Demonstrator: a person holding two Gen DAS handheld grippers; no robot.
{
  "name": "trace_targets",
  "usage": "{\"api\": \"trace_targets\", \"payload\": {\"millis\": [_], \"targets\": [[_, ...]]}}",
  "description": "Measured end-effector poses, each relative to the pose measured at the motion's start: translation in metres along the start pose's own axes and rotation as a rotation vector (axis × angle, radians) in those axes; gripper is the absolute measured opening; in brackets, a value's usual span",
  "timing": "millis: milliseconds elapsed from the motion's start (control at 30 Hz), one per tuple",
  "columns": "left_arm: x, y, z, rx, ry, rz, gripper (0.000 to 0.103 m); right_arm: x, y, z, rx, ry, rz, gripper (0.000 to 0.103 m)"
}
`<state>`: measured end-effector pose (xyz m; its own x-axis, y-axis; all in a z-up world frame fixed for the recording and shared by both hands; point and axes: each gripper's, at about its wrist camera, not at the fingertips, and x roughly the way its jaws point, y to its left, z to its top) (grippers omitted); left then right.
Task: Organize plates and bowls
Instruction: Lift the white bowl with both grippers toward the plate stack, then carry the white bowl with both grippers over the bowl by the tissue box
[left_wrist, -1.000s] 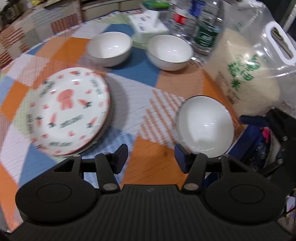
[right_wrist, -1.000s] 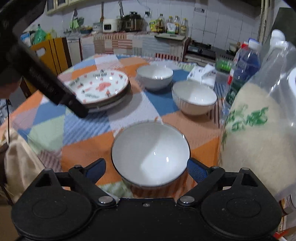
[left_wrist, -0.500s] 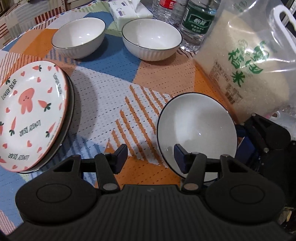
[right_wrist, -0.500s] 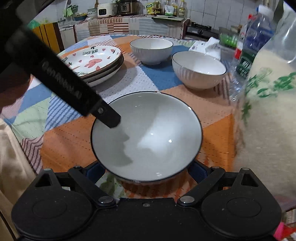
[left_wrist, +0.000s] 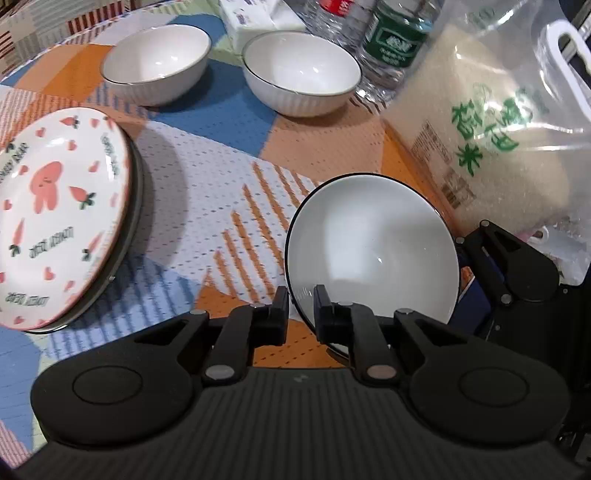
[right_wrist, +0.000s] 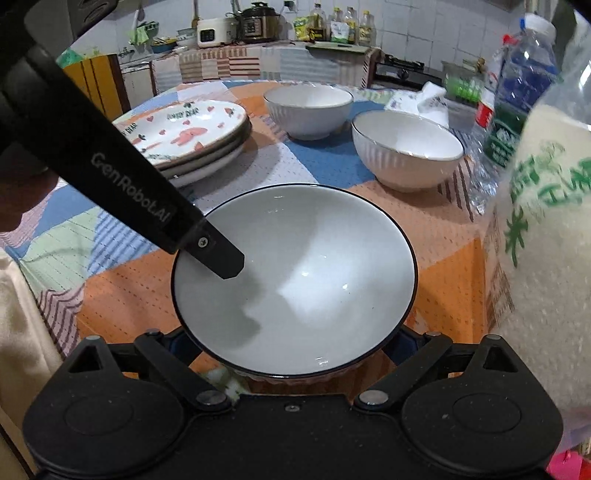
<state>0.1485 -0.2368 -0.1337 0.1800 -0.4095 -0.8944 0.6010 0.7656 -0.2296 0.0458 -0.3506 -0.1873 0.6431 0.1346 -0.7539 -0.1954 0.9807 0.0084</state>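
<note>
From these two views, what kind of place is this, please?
Most likely a home kitchen with a dining table. A rice cooker and sauce bottles stand on a tiled counter behind; a stove sits beside it. The tablecloth carries bowls, plates and a rice bag.

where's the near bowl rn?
Near table edge: the near bowl sits beside the rice bag, its rim pinched by the left gripper, body between the right gripper's spread fingers.

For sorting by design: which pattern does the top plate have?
White top plate with a pink rabbit, carrots, hearts and lettering; the left wrist view shows it best.
</note>
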Motion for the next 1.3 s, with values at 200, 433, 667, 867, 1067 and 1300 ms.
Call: {"api": "trace_targets", "payload": {"millis": [200,433,667,867,1067,1300], "targets": [[-0.025,0.019,0.008,-0.041,-0.044,0.025,0.012,-0.003,0.008,0.024,-0.033,-0.044,0.024,0.099],[-0.032,0.041,0.020,-0.084,-0.085,0.058,0.012,0.011,0.011,0.052,-0.062,-0.095,0.046,0.098],[-0.013,0.056,0.029,-0.096,-0.061,0.085,0.012,0.029,0.011,0.057,-0.078,-0.112,0.056,0.098],[0.002,0.053,0.031,-0.055,-0.046,0.137,0.012,0.046,0.010,0.050,-0.094,-0.135,0.049,0.098],[0.011,0.055,0.032,-0.057,-0.042,0.152,0.012,0.056,0.007,0.048,-0.091,-0.131,0.050,0.098],[0.012,0.048,0.029,-0.022,-0.045,0.166,0.013,0.060,0.006,0.046,-0.099,-0.120,0.049,0.098]]}}
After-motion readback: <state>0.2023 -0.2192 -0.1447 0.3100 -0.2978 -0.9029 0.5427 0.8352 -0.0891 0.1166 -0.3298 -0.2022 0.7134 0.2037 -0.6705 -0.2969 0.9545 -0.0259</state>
